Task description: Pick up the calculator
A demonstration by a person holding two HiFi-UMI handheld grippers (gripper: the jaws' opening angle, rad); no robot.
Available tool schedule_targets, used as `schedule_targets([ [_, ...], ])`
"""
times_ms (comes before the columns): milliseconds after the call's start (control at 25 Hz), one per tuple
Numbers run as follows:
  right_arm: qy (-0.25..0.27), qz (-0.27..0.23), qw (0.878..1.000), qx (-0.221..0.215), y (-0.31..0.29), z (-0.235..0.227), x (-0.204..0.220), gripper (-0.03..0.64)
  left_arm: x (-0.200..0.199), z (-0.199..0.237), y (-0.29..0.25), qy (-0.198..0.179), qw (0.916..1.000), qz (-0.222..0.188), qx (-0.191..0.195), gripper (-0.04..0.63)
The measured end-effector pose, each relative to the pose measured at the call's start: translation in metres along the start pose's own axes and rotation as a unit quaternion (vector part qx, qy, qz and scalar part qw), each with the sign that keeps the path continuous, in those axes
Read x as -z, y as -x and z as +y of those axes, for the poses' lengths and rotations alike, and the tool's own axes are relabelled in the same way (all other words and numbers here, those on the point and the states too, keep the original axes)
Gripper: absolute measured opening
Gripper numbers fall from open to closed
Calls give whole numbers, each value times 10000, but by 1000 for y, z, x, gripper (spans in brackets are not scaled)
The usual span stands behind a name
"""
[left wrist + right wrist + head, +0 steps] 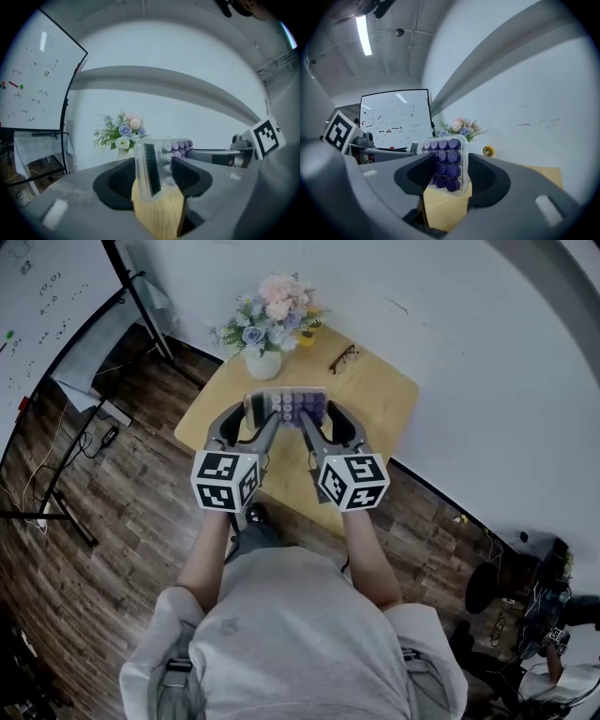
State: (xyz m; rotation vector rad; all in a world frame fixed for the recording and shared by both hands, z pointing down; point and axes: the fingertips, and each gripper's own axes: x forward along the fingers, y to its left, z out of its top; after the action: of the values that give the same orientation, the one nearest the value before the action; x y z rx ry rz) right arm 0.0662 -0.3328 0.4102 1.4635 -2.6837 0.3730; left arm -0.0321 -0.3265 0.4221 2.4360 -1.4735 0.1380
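The calculator (286,407), clear-cased with purple keys, hangs level above the wooden table (380,395), held at both ends. My left gripper (251,412) is shut on its display end, and in the left gripper view the calculator (151,169) stands on edge between the dark pads. My right gripper (328,413) is shut on the key end. In the right gripper view the purple keys (447,164) fill the gap between the jaws. Each gripper's marker cube (225,480) sits close to the person's hands.
A white vase of pastel flowers (267,329) stands at the table's far edge, with a small yellow object (307,337) beside it and a pair of glasses (343,358) to the right. A whiteboard on a stand (37,306) is at left. Wooden floor surrounds the table.
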Motion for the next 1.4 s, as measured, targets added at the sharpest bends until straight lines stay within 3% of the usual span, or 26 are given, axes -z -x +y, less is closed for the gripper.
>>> schedule_targets([
  [680,520,-982,9931,367,94,3,-65,209,-58,-85,38,-693,9931,-846,419,255],
  [1400,949,-1506,9813,739,183,4,-83,209,-68,-162,73,-991,9827,-1337,812,255],
])
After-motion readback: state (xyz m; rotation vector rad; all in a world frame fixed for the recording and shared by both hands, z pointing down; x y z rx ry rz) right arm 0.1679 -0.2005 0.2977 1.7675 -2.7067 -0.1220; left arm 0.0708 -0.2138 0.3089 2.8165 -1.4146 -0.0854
